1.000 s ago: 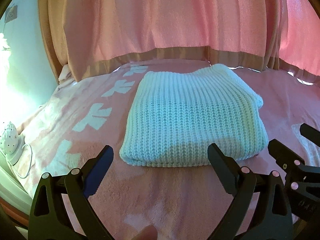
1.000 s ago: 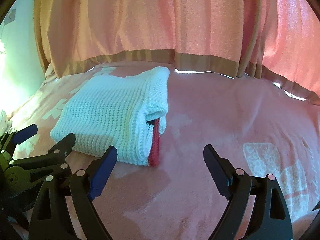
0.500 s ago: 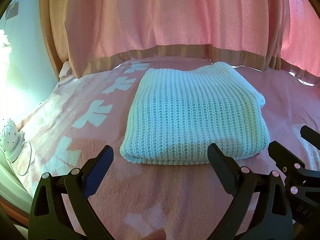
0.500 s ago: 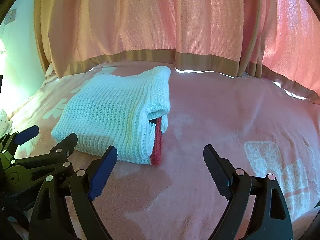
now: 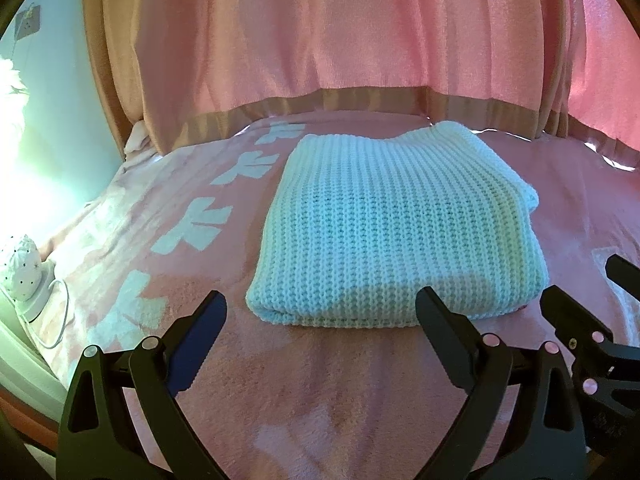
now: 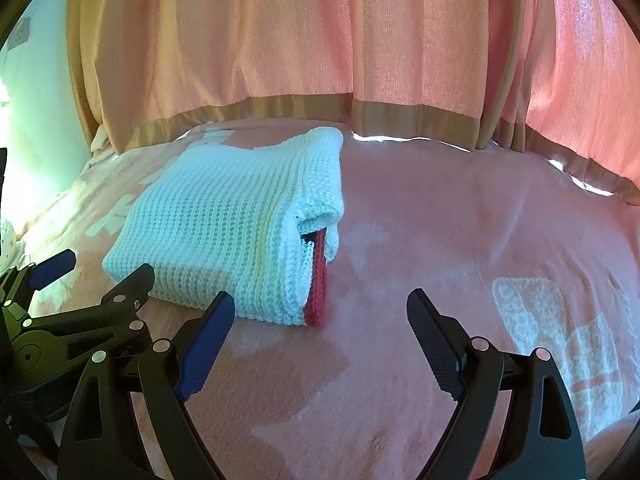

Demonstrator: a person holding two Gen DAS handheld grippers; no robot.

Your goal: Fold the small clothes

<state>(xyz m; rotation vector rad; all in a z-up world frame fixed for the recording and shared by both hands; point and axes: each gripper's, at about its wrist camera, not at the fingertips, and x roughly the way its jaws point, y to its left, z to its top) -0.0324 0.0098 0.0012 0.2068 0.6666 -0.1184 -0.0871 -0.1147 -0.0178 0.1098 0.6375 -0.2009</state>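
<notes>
Only right wrist view shows red edge [image 6: 318, 280] in folded knit [image 6: 224, 228]. Left gripper [image 5: 320, 312] and right gripper [image 6: 320, 312] both spread wide, empty.

Pink blanket [image 5: 320, 380] with pale motifs beneath the fingers; beyond the fingertips, pink curtains [image 5: 340, 40] with tan hem; left, pale sunlit wall [image 5: 44, 128], small spotted lamp [image 5: 22, 268].

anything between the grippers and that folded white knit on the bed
Nothing visible does. Only bare pink blanket lies between the open left gripper and the near edge of the folded white knit. The open right gripper faces its red-trimmed corner across bare blanket too.
</notes>
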